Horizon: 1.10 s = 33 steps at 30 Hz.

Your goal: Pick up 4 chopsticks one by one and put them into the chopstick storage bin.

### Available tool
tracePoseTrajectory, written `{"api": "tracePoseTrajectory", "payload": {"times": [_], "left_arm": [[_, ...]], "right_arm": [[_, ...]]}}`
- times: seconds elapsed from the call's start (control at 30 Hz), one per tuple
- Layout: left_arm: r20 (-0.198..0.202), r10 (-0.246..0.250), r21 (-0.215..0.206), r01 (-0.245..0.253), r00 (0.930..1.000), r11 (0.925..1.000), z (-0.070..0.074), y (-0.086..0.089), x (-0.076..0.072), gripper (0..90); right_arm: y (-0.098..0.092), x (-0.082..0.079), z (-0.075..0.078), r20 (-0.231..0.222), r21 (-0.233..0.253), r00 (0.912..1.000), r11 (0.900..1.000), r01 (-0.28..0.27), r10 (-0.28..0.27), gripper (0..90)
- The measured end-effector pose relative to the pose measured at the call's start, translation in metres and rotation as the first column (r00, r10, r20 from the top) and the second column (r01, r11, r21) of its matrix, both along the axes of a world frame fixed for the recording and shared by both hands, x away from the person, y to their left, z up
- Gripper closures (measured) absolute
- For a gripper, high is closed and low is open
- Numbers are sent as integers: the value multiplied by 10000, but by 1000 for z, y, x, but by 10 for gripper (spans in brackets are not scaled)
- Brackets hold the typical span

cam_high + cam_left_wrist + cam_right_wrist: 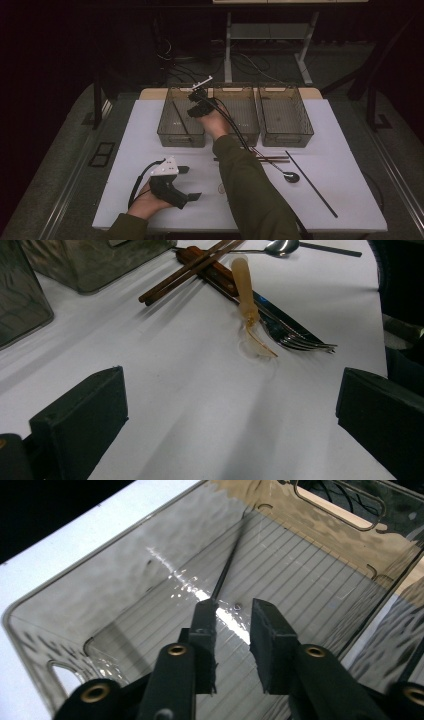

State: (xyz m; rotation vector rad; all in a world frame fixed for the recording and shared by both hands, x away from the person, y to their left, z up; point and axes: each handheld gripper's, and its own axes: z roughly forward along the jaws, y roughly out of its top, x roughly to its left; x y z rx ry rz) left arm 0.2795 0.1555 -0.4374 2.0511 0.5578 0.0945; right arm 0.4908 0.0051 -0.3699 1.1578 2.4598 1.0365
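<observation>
Three clear bins stand in a row at the back of the white table. My right gripper hangs open over the left bin. In the right gripper view its jaws stand a little apart with nothing between them. A black chopstick lies slanted on that bin's ribbed floor, also visible as a dark stick from above. My left gripper rests low at the front left, jaws wide open and empty, pointing at a pile of cutlery.
The middle bin and right bin hold nothing I can make out. In front lie brown wooden chopsticks, a wood-handled knife, a fork, a translucent plastic utensil, a metal spoon and another black chopstick.
</observation>
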Motion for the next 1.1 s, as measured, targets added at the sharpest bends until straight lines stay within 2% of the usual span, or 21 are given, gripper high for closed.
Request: {"api": "tracePoseTrajectory", "payload": {"times": [0.07, 0.1, 0.2, 0.27, 0.3, 0.4, 0.5, 0.67, 0.87, 0.97, 1.1], "left_arm": [[12, 5, 25, -5, 10000, 10000, 0, 0, 0, 0], [17, 1, 33, -1, 10000, 10000, 0, 1, 0, 0], [5, 36, 14, -36, 10000, 10000, 0, 0, 0, 0], [3, 32, 32, -32, 10000, 10000, 0, 0, 0, 0], [-2, 36, 28, -36, 10000, 10000, 0, 0, 0, 0], [8, 49, 47, -49, 10000, 10000, 0, 0, 1, 0], [0, 86, -5, -86, 10000, 10000, -1, 0, 1, 0], [64, 67, 56, -67, 10000, 10000, 0, 1, 1, 0], [104, 89, 51, -90, 9999, 9999, -1, 1, 1, 0], [32, 170, -45, -169, 9999, 9998, -1, 1, 1, 0], [140, 192, 73, -193, 9997, 9998, -2, 1, 1, 0]], "right_arm": [[-2, -1, 3, 60, 37, 10000, 10000, -75, 75, 683], [-6, -3, 6, 80, 224, 9999, 9997, -108, 106, 638], [-12, -6, 10, 144, 446, 9998, 9989, -111, 104, 591], [-18, -10, 12, -30, 669, 9999, 9976, -153, 156, 524], [-21, -11, 13, -97, 709, 9996, 9972, -253, 260, 507], [-31, -20, 17, 98, 725, 9995, 9968, -322, 316, 437], [-43, -28, 20, 25, 948, 9992, 9946, -412, 411, 417], [-67, -45, 20, 139, 791, 9978, 9947, -661, 652, 326], [-87, -59, 23, 264, 693, 9967, 9945, -785, 769, 272], [-100, -68, 25, 399, 866, 9950, 9917, -946, 914, 271], [-117, -79, 27, 537, 903, 9937, 9906, -1030, 984, 271]]}}
